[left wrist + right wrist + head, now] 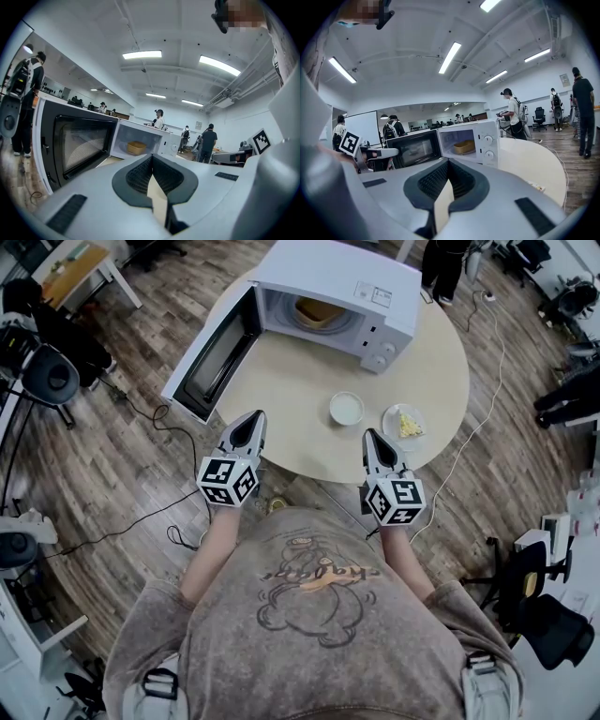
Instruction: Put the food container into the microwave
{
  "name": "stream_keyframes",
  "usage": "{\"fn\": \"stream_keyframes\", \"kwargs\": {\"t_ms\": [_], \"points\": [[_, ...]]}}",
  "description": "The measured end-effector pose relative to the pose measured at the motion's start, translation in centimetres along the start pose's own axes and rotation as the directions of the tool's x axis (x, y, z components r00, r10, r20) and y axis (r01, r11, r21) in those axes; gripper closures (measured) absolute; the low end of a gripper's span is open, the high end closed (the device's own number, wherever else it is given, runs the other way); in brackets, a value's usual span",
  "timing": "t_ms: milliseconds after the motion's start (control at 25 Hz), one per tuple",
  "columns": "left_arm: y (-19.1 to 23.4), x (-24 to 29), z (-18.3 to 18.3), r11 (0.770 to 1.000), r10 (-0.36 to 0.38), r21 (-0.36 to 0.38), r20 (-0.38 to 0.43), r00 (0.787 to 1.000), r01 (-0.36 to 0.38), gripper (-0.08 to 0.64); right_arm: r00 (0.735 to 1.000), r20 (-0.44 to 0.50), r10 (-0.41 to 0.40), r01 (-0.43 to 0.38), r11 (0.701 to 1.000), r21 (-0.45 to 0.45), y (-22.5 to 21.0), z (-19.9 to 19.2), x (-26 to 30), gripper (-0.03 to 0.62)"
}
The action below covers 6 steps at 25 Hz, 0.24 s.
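The food container (319, 310) sits inside the open microwave (349, 279) on the far side of the round table (281, 404). At the near edge, the left gripper (254, 418) and right gripper (372, 435) hover empty, jaws pressed together.

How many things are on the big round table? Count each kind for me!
microwave: 1
food container (inside the microwave): 1
white round dish: 1
plate with a yellow piece of food: 1
Total: 4
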<state>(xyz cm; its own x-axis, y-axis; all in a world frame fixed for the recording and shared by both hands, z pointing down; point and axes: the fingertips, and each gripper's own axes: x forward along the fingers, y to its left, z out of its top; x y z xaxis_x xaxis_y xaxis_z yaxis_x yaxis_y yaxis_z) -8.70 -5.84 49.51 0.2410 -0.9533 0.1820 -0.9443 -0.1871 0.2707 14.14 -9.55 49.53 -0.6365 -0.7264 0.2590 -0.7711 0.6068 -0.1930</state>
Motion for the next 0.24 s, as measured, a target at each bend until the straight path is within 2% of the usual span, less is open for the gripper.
{"fn": "stream_keyframes", "kwargs": {"t_ms": [240], "points": [[0.0, 0.22, -0.32, 1.0, 0.008, -0.019, -0.002, 1.0, -0.008, 0.531, 1.0, -0.004, 0.003, -0.003, 1.0, 0.001, -0.35, -0.01, 0.19, 0.592]]}}
